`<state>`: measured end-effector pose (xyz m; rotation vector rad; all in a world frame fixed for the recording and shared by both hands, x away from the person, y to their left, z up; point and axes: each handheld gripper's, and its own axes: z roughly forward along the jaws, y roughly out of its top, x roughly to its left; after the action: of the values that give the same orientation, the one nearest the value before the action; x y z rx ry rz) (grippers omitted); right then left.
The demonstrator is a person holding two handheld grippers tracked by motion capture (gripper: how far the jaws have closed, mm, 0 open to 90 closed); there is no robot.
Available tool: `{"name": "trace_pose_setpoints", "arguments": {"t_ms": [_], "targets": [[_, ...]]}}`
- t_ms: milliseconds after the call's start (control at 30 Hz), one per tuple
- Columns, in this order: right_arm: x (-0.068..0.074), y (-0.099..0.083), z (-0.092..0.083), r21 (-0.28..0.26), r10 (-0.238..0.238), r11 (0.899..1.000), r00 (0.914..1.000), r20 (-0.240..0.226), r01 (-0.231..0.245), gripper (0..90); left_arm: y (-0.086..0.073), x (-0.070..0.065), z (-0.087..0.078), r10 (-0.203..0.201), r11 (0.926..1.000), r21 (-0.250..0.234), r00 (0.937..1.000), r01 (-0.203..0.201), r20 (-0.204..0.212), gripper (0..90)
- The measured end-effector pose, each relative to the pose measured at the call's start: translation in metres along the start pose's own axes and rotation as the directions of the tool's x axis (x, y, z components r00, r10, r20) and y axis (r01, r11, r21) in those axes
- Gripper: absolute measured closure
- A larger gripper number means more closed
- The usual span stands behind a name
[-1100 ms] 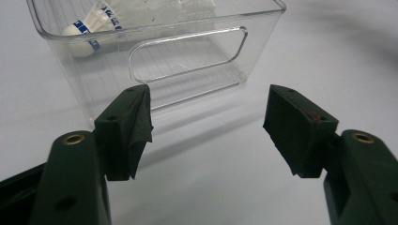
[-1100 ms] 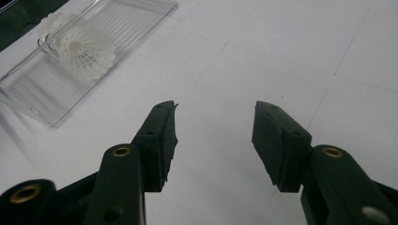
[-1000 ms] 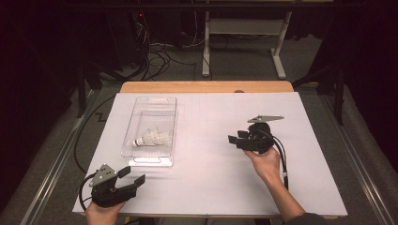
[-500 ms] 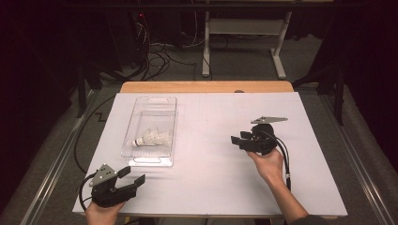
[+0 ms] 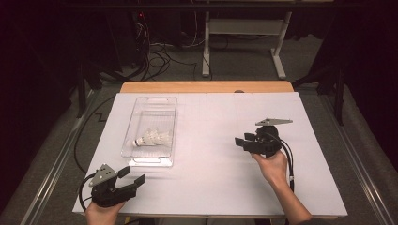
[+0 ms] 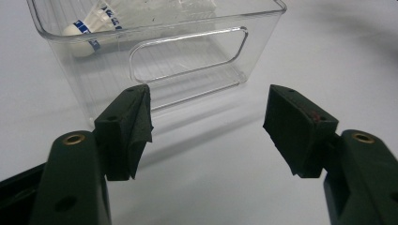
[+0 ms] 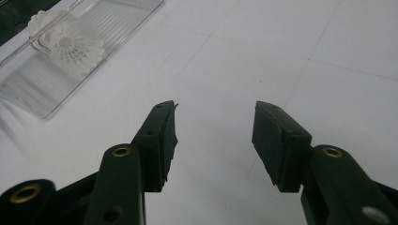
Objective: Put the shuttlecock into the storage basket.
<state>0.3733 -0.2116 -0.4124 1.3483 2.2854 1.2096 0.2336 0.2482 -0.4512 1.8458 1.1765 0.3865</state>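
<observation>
Shuttlecock lay on its side in clear bin on tabletop, looked featherlight, skirt crushable. Best pinched gently by cork. Left gripper and right gripper hovered with fingers spread, holding nothing.
</observation>
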Motion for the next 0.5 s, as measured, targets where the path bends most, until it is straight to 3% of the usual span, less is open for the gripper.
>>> {"name": "trace_pose_setpoints", "arguments": {"t_ms": [500], "targets": [[-0.0092,-0.0106,-0.0102,-0.010,0.023,1.000,0.9997,0.013,-0.023,50.2,0.0001,0.0001,-0.0001,0.001,1.0000,0.000,1.0000,-0.001,-0.001,33.2]]}}
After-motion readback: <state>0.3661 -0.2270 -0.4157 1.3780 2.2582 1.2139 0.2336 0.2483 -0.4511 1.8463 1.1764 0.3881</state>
